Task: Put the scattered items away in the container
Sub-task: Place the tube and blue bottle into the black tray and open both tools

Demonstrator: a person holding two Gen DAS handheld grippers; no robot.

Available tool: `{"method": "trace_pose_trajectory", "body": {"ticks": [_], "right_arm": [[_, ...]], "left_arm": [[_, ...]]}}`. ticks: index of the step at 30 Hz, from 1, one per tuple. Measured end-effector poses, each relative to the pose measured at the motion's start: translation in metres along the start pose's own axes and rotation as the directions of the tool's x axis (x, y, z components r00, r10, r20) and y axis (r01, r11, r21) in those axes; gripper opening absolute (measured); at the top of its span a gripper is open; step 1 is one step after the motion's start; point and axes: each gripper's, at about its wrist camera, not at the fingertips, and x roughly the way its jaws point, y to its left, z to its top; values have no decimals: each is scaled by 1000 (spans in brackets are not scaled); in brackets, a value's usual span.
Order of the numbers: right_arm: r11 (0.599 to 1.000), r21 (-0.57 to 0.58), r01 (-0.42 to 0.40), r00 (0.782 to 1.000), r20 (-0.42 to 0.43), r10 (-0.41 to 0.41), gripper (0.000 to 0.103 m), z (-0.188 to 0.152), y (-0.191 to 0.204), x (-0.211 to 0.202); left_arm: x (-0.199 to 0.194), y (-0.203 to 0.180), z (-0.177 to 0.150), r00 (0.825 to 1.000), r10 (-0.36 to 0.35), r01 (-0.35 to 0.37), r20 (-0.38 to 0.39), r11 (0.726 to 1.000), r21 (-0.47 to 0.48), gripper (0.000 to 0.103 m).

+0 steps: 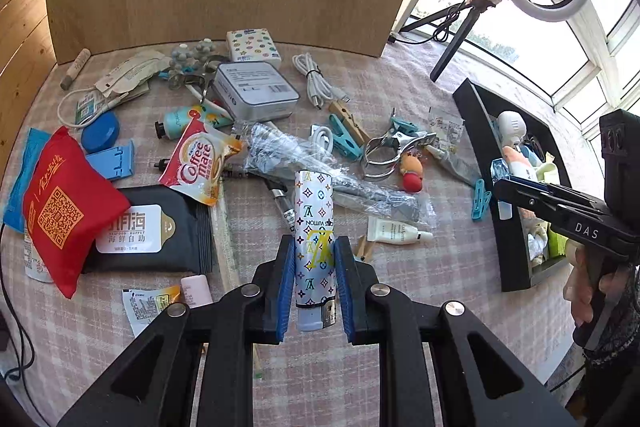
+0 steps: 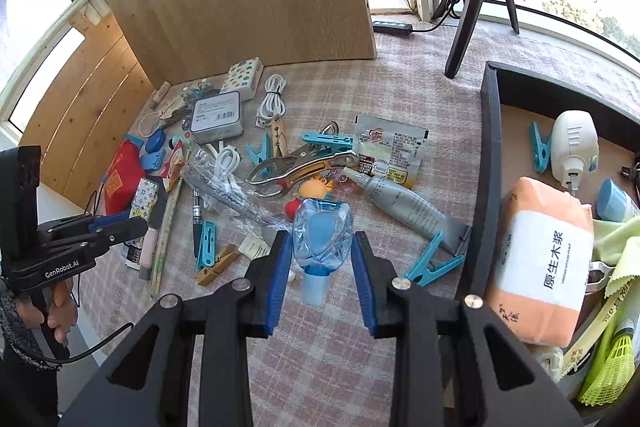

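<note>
Blue pads of the left tool [image 1: 312, 287] pinch a white lighter [image 1: 314, 251] printed with coloured monograms, holding it upright above the checked cloth of the table [image 1: 304, 379]. Just left of the tool lie a black wet-wipe pack [image 1: 152, 231] and a red pouch [image 1: 64, 211]; beyond the lighter sits a clear plastic wrapper [image 1: 320, 171], and farther off a grey tin box [image 1: 256, 91].

Between the pads of the right tool [image 2: 322, 267] sits a small clear bottle [image 2: 322, 231] with a blue cap, its sides touching both pads, so the tool is pressed onto it. Past the bottle lie metal pliers [image 2: 300, 167] and a grey tube [image 2: 408, 207], with a blue clothes peg [image 2: 434, 263] just right of the tool. At the right edge stands the black container [image 2: 486, 155], already holding a peach tissue pack [image 2: 540, 259], a white device [image 2: 574, 147] and another blue peg [image 2: 540, 147]. Most loose items remain spread over the table left of the container.
</note>
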Motion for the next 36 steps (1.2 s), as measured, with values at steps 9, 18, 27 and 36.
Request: {"method": "trace_pose_trajectory", "body": {"ticks": [9,18,27,36], "right_arm": [[979,138,153,978,121,-170,30,6,-92,-84],[913,311,265,938,138,-320,31,5,-200,-145],[875,365,317,891,202,-407,58,3,-215,-171],[919,305,249,927,198,-317,58,6,-182,-148]], "left_arm": [[2,-133,41,975,-221,215,7,955,205,18],[33,-277,46,924,-374,380,-84,863,334,19],[57,-312,48,943,-314,331,-106,879,344,54],[34,-248,56,968,-249,250,-43,922,296,43]]}}
